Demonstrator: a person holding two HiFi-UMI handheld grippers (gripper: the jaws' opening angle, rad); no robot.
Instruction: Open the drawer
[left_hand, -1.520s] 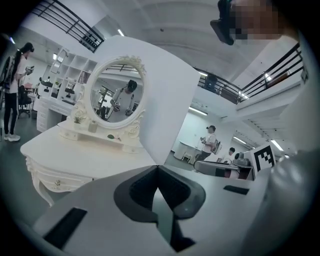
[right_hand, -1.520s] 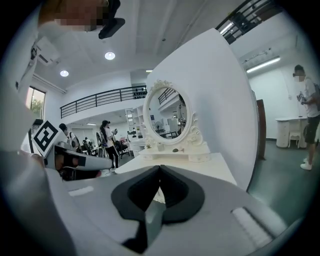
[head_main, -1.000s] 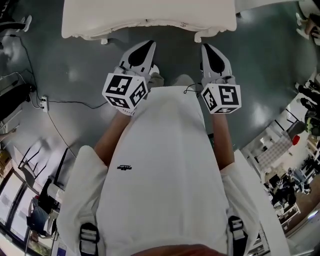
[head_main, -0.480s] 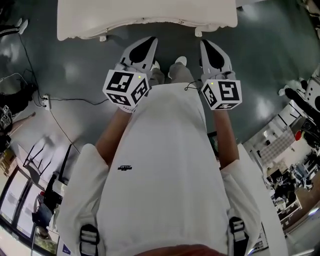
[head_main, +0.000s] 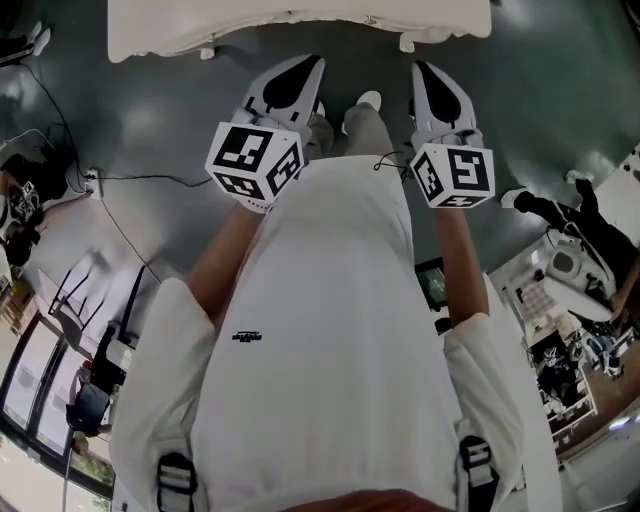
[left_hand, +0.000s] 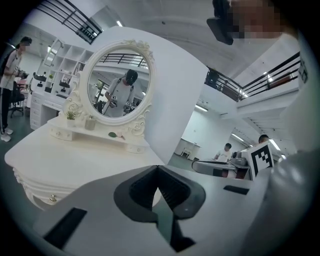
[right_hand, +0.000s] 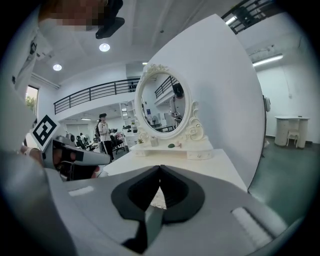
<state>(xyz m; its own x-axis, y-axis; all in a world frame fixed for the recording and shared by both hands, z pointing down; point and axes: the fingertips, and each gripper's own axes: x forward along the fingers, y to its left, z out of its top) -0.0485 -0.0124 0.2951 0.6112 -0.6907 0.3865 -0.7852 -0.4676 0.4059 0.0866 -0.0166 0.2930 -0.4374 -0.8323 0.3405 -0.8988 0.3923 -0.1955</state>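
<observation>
Step in hand, as judged: the approach. The left gripper (left_hand: 159, 172) and right gripper (right_hand: 160, 170) hang short of the white counter (left_hand: 75, 160), jaws together and empty. The drawer (left_hand: 47, 196) sits shut in its front. Next move: part the jaws and take its knob (left_hand: 52, 198).

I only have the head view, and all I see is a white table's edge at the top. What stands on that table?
Observer: An oval mirror in a carved white frame, seen in both gripper views.
Operator: Any handle on the table front?
Observer: Yes. The left gripper view shows a small knob low on the front edge.
Operator: And the jaws, apart or together?
Observer: Together on both. The left hand-held gripper and the right hand-held gripper have nothing between their jaws.
</observation>
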